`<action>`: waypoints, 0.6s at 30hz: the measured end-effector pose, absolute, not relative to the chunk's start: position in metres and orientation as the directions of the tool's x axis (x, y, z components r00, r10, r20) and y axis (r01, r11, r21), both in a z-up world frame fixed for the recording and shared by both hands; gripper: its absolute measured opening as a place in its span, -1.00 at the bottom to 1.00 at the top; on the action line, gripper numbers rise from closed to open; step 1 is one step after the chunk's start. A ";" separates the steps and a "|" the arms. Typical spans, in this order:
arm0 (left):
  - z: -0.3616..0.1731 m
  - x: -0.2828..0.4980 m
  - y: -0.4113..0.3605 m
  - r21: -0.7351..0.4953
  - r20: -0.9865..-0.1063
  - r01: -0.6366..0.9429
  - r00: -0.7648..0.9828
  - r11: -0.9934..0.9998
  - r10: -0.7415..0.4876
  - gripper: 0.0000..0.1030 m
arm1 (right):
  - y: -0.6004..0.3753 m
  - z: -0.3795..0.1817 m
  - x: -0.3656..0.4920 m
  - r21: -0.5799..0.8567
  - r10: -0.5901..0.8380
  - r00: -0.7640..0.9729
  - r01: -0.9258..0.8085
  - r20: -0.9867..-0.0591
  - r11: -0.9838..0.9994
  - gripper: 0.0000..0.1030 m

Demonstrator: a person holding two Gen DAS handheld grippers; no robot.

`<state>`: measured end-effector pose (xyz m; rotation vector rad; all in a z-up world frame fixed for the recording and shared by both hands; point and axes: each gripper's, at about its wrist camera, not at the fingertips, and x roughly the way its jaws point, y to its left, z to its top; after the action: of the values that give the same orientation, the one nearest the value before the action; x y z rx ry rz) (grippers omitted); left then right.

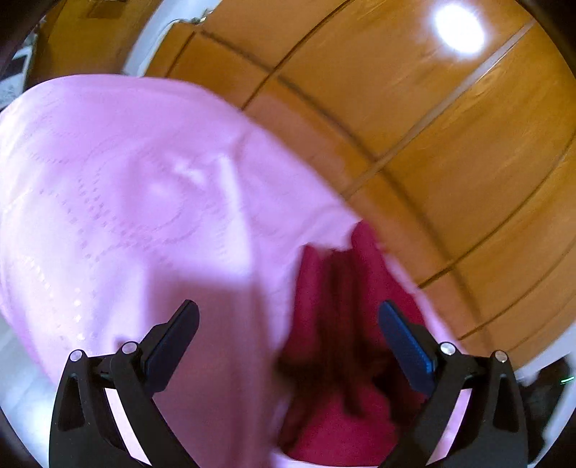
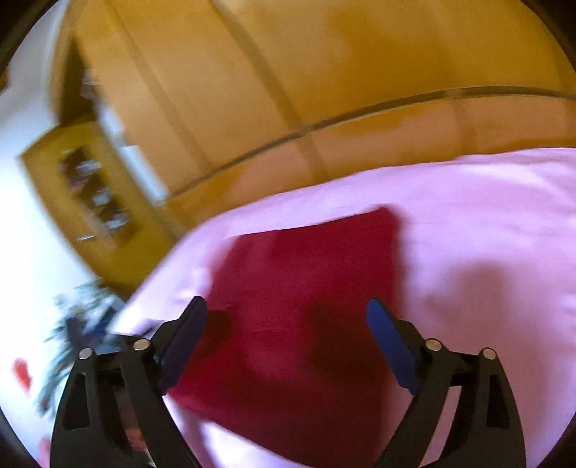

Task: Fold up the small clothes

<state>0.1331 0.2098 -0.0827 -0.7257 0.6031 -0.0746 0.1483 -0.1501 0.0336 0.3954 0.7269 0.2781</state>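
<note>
Glossy honey-coloured wooden wardrobe panels (image 1: 414, 118) with thin dark seams fill the background, a bright round light reflection (image 1: 459, 27) glaring on one. A small wooden glass-fronted wall cabinet (image 2: 91, 190) hangs on a white wall (image 2: 21, 223).

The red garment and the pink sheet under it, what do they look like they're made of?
Red garment: soft matte fabric, perhaps fleece or knit; dull and creased. Pink sheet: thin woven cloth, likely cotton; faint dotted pattern in the left view, slight sheen. Blur leaves both uncertain.
</note>
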 end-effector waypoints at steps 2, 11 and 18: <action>-0.072 0.136 0.200 -0.644 -0.476 -0.077 0.819 0.761 -0.320 0.92 | -0.167 0.024 0.145 0.372 0.289 0.712 -0.042 -0.640 0.927 0.76; -0.082 0.152 0.132 -0.550 -0.625 0.067 0.628 0.832 -0.464 -0.05 | -0.157 -0.017 0.131 0.093 0.099 0.660 -0.045 -0.745 0.995 0.78; -0.075 0.144 0.142 -0.589 -0.628 0.096 0.571 0.802 -0.529 -0.75 | -0.136 -0.019 0.126 0.040 0.146 0.645 -0.176 -0.750 0.984 0.79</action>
<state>0.1445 0.1419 -0.0749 -0.5371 0.8954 -0.3880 0.1257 -0.1364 -0.0195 -0.0380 0.8505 0.1832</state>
